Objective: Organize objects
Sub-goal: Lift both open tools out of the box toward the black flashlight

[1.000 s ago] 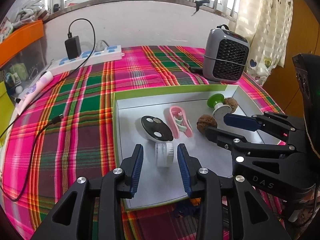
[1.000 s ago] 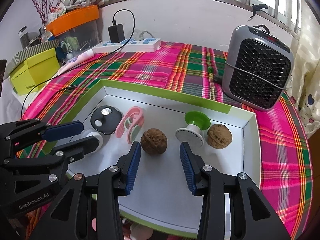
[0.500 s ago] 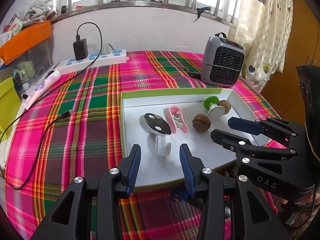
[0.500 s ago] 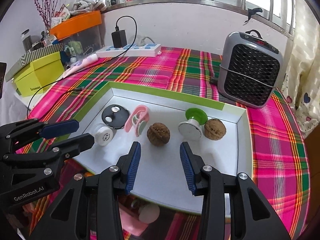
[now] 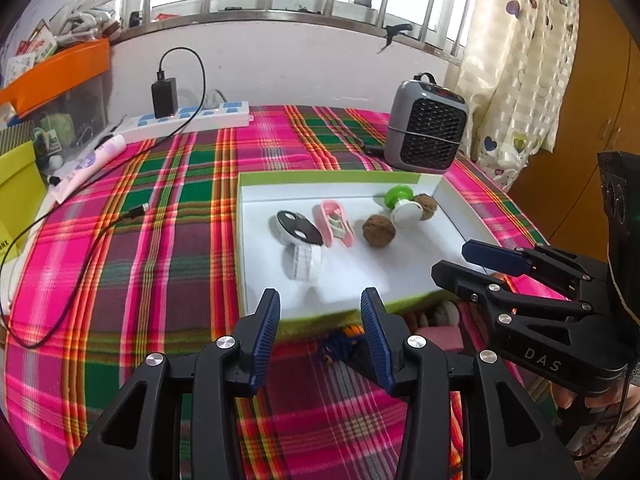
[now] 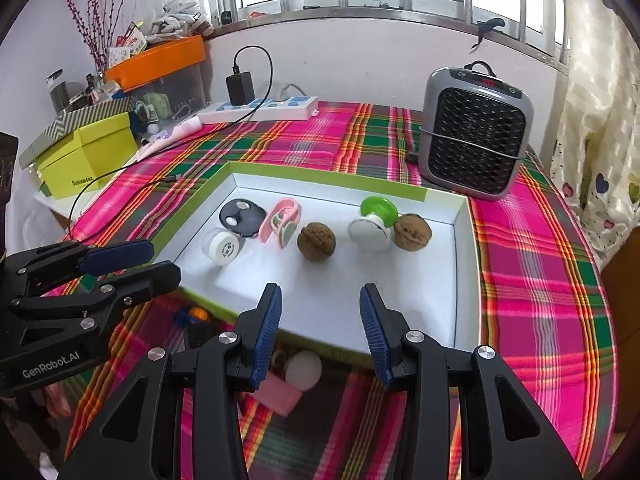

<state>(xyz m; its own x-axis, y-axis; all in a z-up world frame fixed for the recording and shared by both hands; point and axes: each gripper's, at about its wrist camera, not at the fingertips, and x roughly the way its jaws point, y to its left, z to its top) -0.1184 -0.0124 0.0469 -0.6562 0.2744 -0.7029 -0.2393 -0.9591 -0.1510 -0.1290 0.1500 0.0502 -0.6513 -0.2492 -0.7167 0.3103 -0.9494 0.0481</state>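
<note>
A white tray with a green rim (image 5: pixel 256 308) (image 6: pixel 464 280) lies on the plaid cloth. In it are a black disc (image 5: pixel 298 227) (image 6: pixel 243 212), a white jar (image 5: pixel 303 261) (image 6: pixel 223 247), a pink clip (image 5: pixel 335 222) (image 6: pixel 280 222), two walnuts (image 5: pixel 379 231) (image 6: pixel 316 239) (image 6: pixel 412 232) and a green-and-white knob (image 5: pixel 402 205) (image 6: pixel 374 220). My left gripper (image 5: pixel 320 334) is open and empty, above the tray's near edge. My right gripper (image 6: pixel 320 330) is open and empty, also above the near edge. Small items lie in front of the tray: a blue-orange piece (image 5: pixel 340 344) (image 6: pixel 192 316), a pink block (image 6: pixel 280 394) and a white ball (image 6: pixel 303 370).
A grey heater (image 5: pixel 426 136) (image 6: pixel 476 132) stands behind the tray at the right. A power strip with a charger (image 5: pixel 188 118) (image 6: pixel 260 108) lies at the back, its cable (image 5: pixel 92 248) trailing left. A yellow box (image 6: pixel 86 154) and an orange bin (image 6: pixel 156 60) stand at the left.
Both grippers have drawn back and up from inside the tray to its near edge, still open. The objects in the tray have not moved. The small items in front of the tray have come into view.
</note>
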